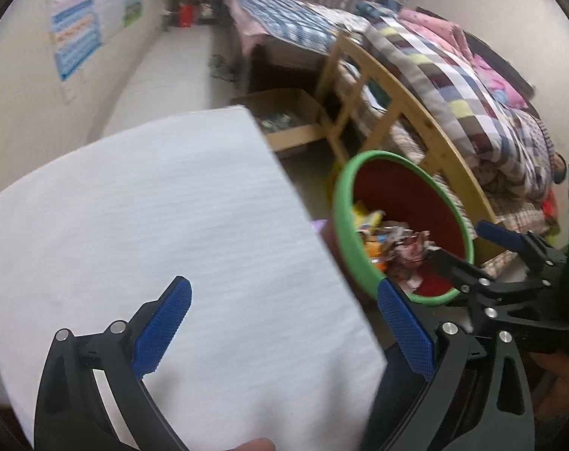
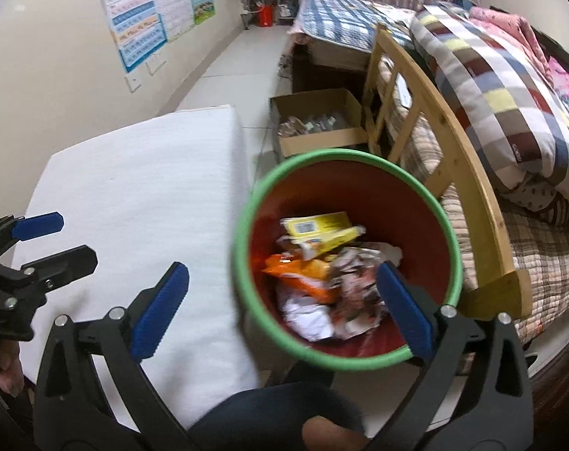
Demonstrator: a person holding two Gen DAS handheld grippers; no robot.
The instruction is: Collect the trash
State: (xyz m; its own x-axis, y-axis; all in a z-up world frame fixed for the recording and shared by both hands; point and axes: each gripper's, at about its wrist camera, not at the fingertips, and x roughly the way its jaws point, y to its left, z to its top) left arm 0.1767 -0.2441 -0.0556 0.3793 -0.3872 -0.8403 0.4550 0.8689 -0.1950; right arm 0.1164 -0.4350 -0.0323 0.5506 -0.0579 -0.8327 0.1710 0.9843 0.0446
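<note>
Right wrist view: bin (image 2: 344,263) ahead between jaws, toward right jaw; wrappers (image 2: 322,278) inside bin. Pad-covered table (image 2: 141,203) left of bin, under left jaw. Cardboard box (image 2: 318,120) beyond bin. Bed frame (image 2: 453,173) right of bin.

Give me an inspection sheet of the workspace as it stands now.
Surface: white foam-covered table, bare on the part in view.
Job's things: red bin with green rim beside the table, holding a yellow carton, an orange wrapper and crumpled paper.
Clutter: open cardboard box on the floor past the bin.
Grippers: left gripper open, empty; right gripper open, empty, over the bin.
Cables: nothing seen.
Surroundings: wooden bed frame, checked quilt, wall posters.
</note>
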